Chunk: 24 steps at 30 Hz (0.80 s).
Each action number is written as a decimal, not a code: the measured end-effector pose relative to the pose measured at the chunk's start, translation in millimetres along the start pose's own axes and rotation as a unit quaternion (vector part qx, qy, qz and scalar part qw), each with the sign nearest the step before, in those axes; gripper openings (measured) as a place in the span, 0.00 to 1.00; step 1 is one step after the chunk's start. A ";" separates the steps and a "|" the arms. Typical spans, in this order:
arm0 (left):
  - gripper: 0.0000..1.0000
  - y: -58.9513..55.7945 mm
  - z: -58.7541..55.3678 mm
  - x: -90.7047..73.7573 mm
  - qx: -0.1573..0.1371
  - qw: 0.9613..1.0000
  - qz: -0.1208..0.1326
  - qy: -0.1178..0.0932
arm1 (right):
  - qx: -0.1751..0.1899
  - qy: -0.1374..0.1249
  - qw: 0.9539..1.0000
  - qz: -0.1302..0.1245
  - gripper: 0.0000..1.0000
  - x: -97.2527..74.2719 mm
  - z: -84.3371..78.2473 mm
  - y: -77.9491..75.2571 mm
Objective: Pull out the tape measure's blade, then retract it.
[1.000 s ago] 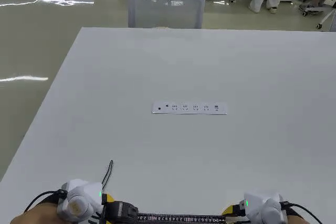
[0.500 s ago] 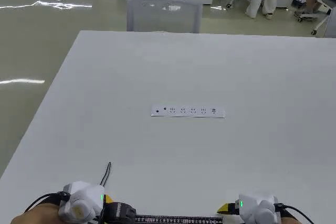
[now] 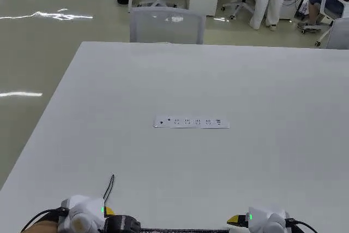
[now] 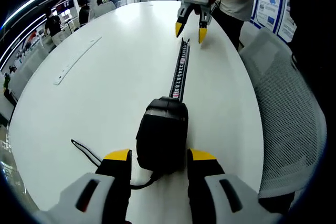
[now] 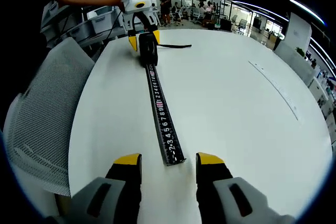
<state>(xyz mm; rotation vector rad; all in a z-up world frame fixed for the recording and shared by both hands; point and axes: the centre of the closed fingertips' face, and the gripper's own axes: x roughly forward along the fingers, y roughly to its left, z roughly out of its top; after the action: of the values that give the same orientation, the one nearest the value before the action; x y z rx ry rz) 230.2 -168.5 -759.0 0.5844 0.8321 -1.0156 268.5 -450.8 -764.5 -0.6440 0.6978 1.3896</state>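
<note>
Black tape measure case (image 4: 161, 132) sits on the white tabletop (image 4: 105, 87) between the jaws of the left gripper (image 4: 160, 156), likely to keep it still; squeezed or not, I cannot tell. Its numbered blade (image 5: 160, 111) lies flat, reaching the open, empty right gripper (image 5: 169, 159), maybe ready to slide back.

Tape measure (image 4: 162, 132) on table (image 3: 191, 80), near edge
</note>
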 end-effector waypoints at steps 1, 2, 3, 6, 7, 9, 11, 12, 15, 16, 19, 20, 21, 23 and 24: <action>0.40 -0.6 -0.2 -1.7 -0.005 1.000 0.002 -0.001 | 0.006 -0.001 1.000 -0.003 0.42 -1.4 0.2 0.8; 0.41 -0.8 -1.2 -3.9 -0.015 1.000 0.007 -0.001 | 0.013 -0.001 1.000 -0.006 0.43 -2.9 0.7 2.4; 0.43 -1.2 -1.9 -4.9 -0.018 1.000 0.010 -0.002 | 0.017 -0.002 1.000 -0.010 0.45 -3.9 0.7 2.9; 0.45 -2.3 -2.8 -10.3 -0.034 0.999 0.024 -0.009 | 0.030 -0.007 0.999 -0.023 0.47 -7.7 2.0 5.2; 0.46 -2.7 -3.2 -11.6 -0.038 0.999 0.028 -0.009 | 0.035 -0.010 0.999 -0.027 0.48 -8.8 2.3 5.5; 0.47 -6.1 -1.0 -16.4 -0.054 0.998 0.037 -0.020 | 0.049 -0.013 0.998 -0.038 0.50 -11.9 2.1 6.8; 0.48 -7.9 -0.6 -19.1 -0.064 0.997 0.042 -0.026 | 0.059 -0.015 0.997 -0.046 0.52 -13.2 0.4 7.2; 0.49 -8.3 -0.3 -21.2 -0.072 0.996 0.049 -0.030 | 0.065 -0.014 0.997 -0.050 0.53 -14.8 0.4 8.8; 0.53 -5.9 -0.2 -26.0 -0.094 0.992 0.074 -0.039 | 0.076 -0.015 0.995 -0.056 0.57 -18.1 -1.1 13.0; 0.54 -5.5 0.5 -27.6 -0.100 0.991 0.080 -0.043 | 0.080 -0.016 0.995 -0.059 0.58 -18.9 -1.8 13.4; 0.55 -7.7 5.6 -34.6 -0.118 0.987 0.095 -0.059 | 0.101 -0.020 0.992 -0.071 0.61 -22.8 -2.5 16.4; 0.56 -8.8 6.8 -36.1 -0.122 0.986 0.098 -0.062 | 0.105 -0.021 0.992 -0.074 0.61 -23.3 -2.8 17.1; 0.57 -9.5 7.6 -37.2 -0.127 0.985 0.100 -0.065 | 0.107 -0.022 0.991 -0.078 0.62 -24.2 -2.8 18.0; 0.58 -12.7 10.0 -40.1 -0.136 0.982 0.106 -0.071 | 0.115 -0.025 0.989 -0.086 0.63 -26.0 -2.2 19.6; 0.59 -15.1 11.7 -42.1 -0.144 0.981 0.110 -0.076 | 0.123 -0.030 0.988 -0.092 0.64 -28.0 -0.1 20.6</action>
<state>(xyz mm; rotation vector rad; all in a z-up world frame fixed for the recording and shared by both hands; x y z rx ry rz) 208.8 -162.8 -718.5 0.3385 0.7442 -0.7125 246.5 -467.3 -743.1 -0.4559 0.7292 1.1259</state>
